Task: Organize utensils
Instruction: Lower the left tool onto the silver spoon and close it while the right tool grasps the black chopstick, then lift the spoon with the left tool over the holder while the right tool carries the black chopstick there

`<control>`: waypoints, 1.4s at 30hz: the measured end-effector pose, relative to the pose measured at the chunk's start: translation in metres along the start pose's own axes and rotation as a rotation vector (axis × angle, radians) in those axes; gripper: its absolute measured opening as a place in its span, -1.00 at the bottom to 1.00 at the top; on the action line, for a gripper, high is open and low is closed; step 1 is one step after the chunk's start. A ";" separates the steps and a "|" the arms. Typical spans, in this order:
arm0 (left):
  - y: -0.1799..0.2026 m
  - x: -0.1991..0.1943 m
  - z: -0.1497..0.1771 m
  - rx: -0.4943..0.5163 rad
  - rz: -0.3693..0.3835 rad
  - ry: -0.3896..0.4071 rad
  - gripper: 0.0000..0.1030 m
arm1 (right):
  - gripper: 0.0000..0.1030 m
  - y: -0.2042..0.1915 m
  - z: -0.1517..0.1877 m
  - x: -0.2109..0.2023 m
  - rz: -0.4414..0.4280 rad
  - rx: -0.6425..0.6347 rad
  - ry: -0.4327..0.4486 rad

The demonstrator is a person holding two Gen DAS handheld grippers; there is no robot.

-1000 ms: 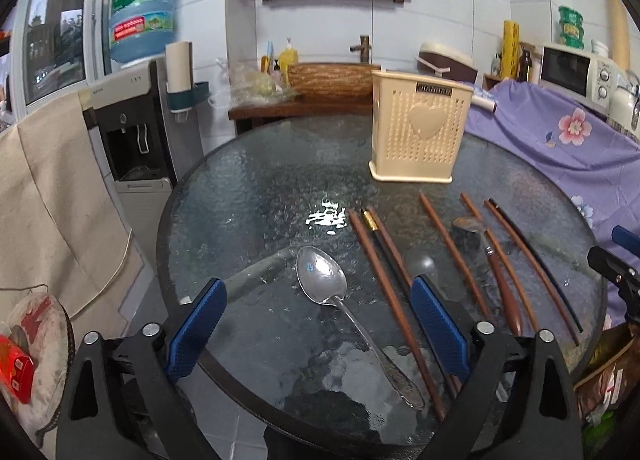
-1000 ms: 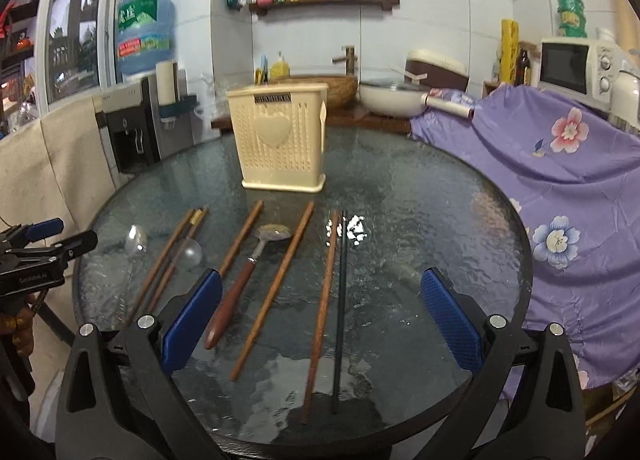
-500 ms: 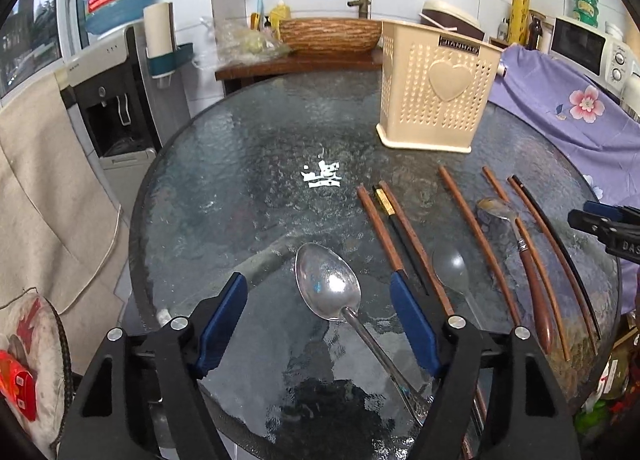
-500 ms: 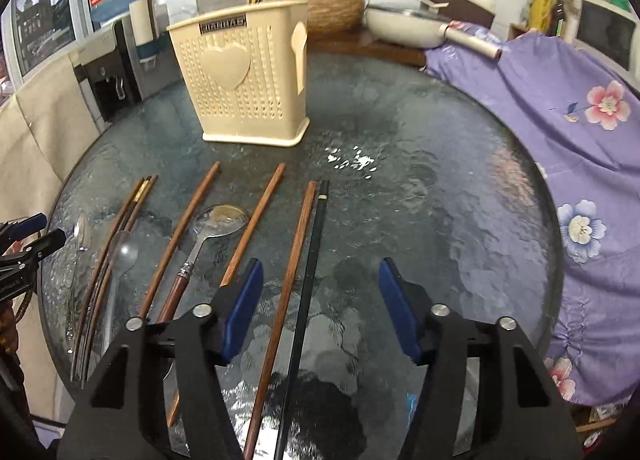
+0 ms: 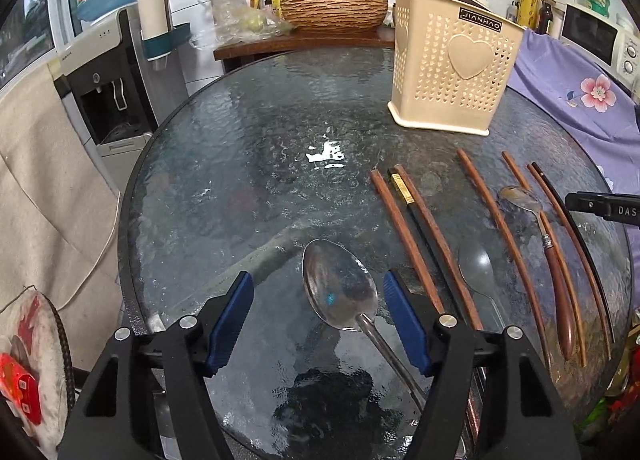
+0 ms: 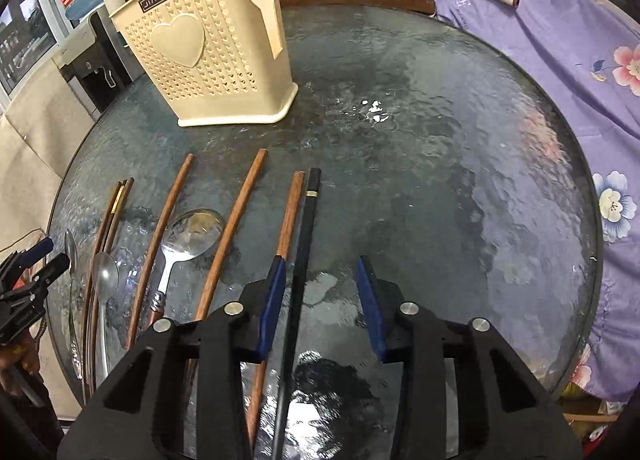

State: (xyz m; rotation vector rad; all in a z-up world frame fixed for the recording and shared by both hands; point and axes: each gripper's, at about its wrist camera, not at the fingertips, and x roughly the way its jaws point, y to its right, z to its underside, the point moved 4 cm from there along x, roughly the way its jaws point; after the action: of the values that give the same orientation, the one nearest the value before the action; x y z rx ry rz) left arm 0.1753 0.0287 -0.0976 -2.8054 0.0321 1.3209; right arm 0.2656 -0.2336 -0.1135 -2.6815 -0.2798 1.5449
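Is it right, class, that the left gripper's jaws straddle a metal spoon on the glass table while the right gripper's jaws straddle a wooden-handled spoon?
Not quite. The right wrist view shows the right gripper closing around a black chopstick; the wooden-handled spoon lies off to its side. The rest stands.

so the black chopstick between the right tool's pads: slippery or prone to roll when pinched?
Probably stiff: the black chopstick lies straight on the glass table. Thin and smooth-looking, so it may slip or skate on the glass. The right tool is closing around it, pads not yet touching.
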 end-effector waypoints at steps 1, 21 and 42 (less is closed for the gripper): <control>0.000 0.000 0.000 -0.002 0.001 -0.001 0.27 | -0.32 -0.002 -0.001 0.001 0.009 -0.006 -0.001; 0.005 0.020 -0.004 -0.007 -0.024 -0.046 0.15 | -0.62 -0.005 -0.019 0.023 0.082 -0.068 -0.048; 0.022 0.025 -0.012 -0.024 -0.023 -0.088 -0.31 | -0.82 -0.013 -0.023 0.027 0.086 -0.055 -0.056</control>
State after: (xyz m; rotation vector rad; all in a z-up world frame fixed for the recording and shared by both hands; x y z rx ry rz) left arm 0.1996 0.0067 -0.1104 -2.7548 -0.0185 1.4477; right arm 0.2972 -0.2147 -0.1231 -2.7297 -0.2140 1.6619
